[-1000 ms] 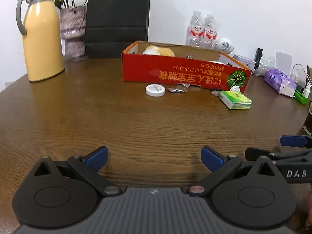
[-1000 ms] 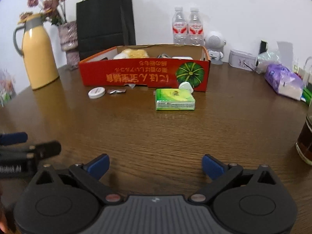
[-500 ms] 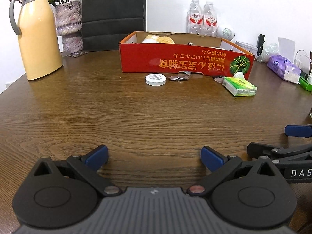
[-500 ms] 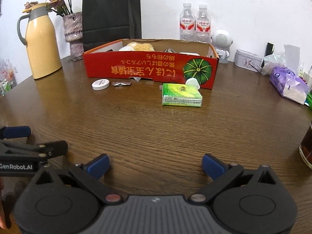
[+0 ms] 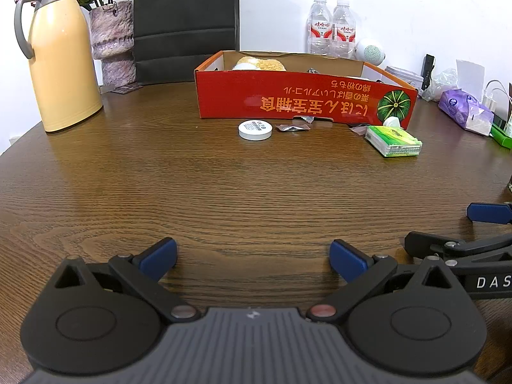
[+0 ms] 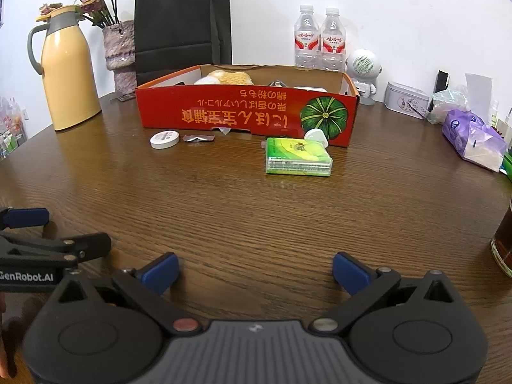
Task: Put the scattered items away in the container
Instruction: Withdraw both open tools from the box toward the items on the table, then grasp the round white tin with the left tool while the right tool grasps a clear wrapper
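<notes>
A red cardboard box point(image 5: 304, 100) point(image 6: 246, 112) stands at the far middle of the wooden table, with a yellow-white item inside. In front of it lie a white round tin point(image 5: 255, 130) point(image 6: 164, 140), a silver foil wrapper point(image 5: 292, 127) point(image 6: 198, 138), a green tissue pack point(image 5: 393, 140) point(image 6: 297, 156) and a small white cap-like object point(image 5: 393, 123) point(image 6: 316, 137). My left gripper point(image 5: 253, 254) is open and empty, low over the near table. My right gripper point(image 6: 255, 267) is open and empty, beside the left one.
A yellow thermos jug point(image 5: 60, 60), a flower vase point(image 5: 112, 41) and a black paper bag point(image 5: 185, 22) stand at the back left. Two water bottles point(image 6: 320, 40), a white speaker point(image 6: 363, 67), a tin and a purple tissue pack point(image 6: 470, 139) are at the back right. A dark glass point(image 6: 502, 243) is at the right edge.
Both grippers have tilted up and moved slightly toward the box, so it sits lower and larger in view. Both stay open and empty. The items have not moved.
</notes>
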A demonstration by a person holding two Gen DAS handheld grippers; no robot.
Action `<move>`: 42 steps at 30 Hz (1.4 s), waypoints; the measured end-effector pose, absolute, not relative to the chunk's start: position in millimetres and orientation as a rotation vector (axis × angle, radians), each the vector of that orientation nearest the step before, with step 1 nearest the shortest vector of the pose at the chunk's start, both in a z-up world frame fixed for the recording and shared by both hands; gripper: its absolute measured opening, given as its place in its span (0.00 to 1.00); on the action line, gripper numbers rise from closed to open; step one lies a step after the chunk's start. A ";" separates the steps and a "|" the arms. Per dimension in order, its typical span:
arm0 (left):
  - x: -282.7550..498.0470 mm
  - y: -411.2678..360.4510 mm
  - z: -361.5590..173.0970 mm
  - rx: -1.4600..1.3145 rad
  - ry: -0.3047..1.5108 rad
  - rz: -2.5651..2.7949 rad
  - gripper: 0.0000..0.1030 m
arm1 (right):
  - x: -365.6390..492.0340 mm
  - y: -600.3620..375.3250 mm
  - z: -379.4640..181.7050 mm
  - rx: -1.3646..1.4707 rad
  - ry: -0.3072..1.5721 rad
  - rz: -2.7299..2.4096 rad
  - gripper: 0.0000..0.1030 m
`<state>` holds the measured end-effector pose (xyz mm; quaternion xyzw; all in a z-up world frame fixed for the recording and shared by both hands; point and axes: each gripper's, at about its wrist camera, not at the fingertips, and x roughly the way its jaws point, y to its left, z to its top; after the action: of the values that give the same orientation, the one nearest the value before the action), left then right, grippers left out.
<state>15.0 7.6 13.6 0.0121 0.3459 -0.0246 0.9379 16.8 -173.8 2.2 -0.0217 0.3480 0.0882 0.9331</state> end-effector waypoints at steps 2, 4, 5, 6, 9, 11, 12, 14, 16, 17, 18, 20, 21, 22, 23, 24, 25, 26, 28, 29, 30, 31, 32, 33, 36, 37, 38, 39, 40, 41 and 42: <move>15.4 7.5 13.3 0.026 0.707 -0.050 1.00 | 16.9 -173.9 2.1 -0.044 0.712 0.179 1.00; 15.5 7.5 13.3 0.026 0.707 -0.050 1.00 | 17.2 -174.6 2.5 -0.038 0.710 0.177 1.00; 15.5 7.6 13.3 0.026 0.707 -0.050 1.00 | 17.4 -176.3 2.6 -0.026 0.707 0.176 1.00; 15.6 7.6 13.3 0.024 0.706 -0.050 1.00 | 17.5 -177.8 2.6 -0.016 0.704 0.174 1.00; 15.2 10.4 16.1 -0.009 0.674 -0.028 1.00 | 18.4 -180.3 2.4 -0.002 0.700 0.173 1.00; 19.5 17.6 23.2 -0.051 0.625 -0.079 1.00 | 18.8 -183.5 3.9 0.018 0.693 0.180 0.99; 25.3 21.1 28.1 -0.058 0.608 -0.095 1.00 | 18.7 -185.9 6.3 0.033 0.684 0.202 0.98; 44.9 25.1 40.2 -0.037 0.585 -0.114 1.00 | 21.5 -191.9 17.3 0.082 0.658 0.301 0.91; 74.8 27.0 49.2 0.000 0.588 -0.130 1.00 | 28.6 -195.8 31.6 0.108 0.620 0.343 0.89; 91.0 27.6 50.9 0.016 0.589 -0.154 1.00 | 34.8 -195.7 39.3 0.103 0.596 0.346 0.88; 110.1 28.5 50.4 0.035 0.585 -0.198 0.99 | 42.4 -194.1 45.7 0.089 0.573 0.347 0.87; 137.0 28.0 46.1 0.075 0.586 -0.259 0.91 | 61.6 -187.7 53.3 0.043 0.533 0.373 0.78; 152.4 27.3 42.6 0.091 0.610 -0.284 0.89 | 73.4 -183.7 55.1 0.015 0.535 0.385 0.75; 162.6 26.6 39.5 0.096 0.630 -0.308 0.89 | 86.0 -180.1 55.9 -0.010 0.550 0.391 0.67; 169.8 25.8 36.5 0.094 0.636 -0.333 0.88 | 95.2 -178.1 56.2 -0.021 0.561 0.398 0.60; 174.8 25.3 33.0 0.093 0.635 -0.356 0.83 | 104.0 -177.5 55.6 -0.022 0.568 0.409 0.58; 179.7 23.8 30.2 0.104 0.641 -0.367 0.72 | 112.7 -177.1 54.5 -0.019 0.576 0.420 0.57; 183.8 22.1 27.9 0.120 0.654 -0.370 0.64 | 121.9 -175.6 53.2 -0.020 0.587 0.426 0.56; 191.4 22.2 21.6 0.138 0.686 -0.370 0.39 | 137.3 -168.4 50.9 -0.055 0.587 0.436 0.55; 193.6 24.6 18.4 0.123 0.695 -0.371 0.40 | 143.3 -163.9 49.2 -0.077 0.586 0.447 0.55; 192.4 28.8 16.4 0.105 0.682 -0.374 0.39 | 151.6 -158.0 46.7 -0.102 0.594 0.461 0.55; 190.8 31.8 15.2 0.099 0.674 -0.377 0.39 | 161.8 -151.5 43.2 -0.123 0.609 0.472 0.54; 189.4 34.1 14.7 0.099 0.671 -0.378 0.39 | 169.2 -145.7 39.4 -0.137 0.627 0.480 0.53; 187.3 36.7 14.8 0.096 0.670 -0.376 0.39 | 178.0 -139.5 35.2 -0.148 0.649 0.481 0.53; 182.9 46.4 15.8 0.048 0.668 -0.351 0.39 | 198.9 -125.3 23.8 -0.113 0.717 0.449 0.53; 182.2 49.3 16.6 0.035 0.672 -0.348 0.39 | 201.3 -121.8 21.6 -0.089 0.725 0.454 0.52; 181.5 52.5 18.2 0.026 0.675 -0.344 0.39 | 201.1 -117.6 20.1 -0.080 0.717 0.474 0.52; 180.3 56.0 19.9 0.016 0.671 -0.337 0.39 | 199.1 -112.5 18.8 -0.089 0.705 0.495 0.52; 179.2 58.9 21.9 0.015 0.665 -0.324 0.39 | 196.1 -107.0 17.4 -0.111 0.692 0.510 0.51; 178.2 60.8 24.2 0.010 0.658 -0.320 0.39 | 193.7 -103.1 16.3 -0.129 0.678 0.516 0.48; 176.9 63.9 26.6 0.000 0.651 -0.320 0.39 | 192.9 -100.1 14.6 -0.139 0.672 0.520 0.47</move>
<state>176.9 63.9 26.6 -0.0002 0.3185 -0.1563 0.9349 192.9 -100.1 14.6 -0.0672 0.3259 0.2522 0.9087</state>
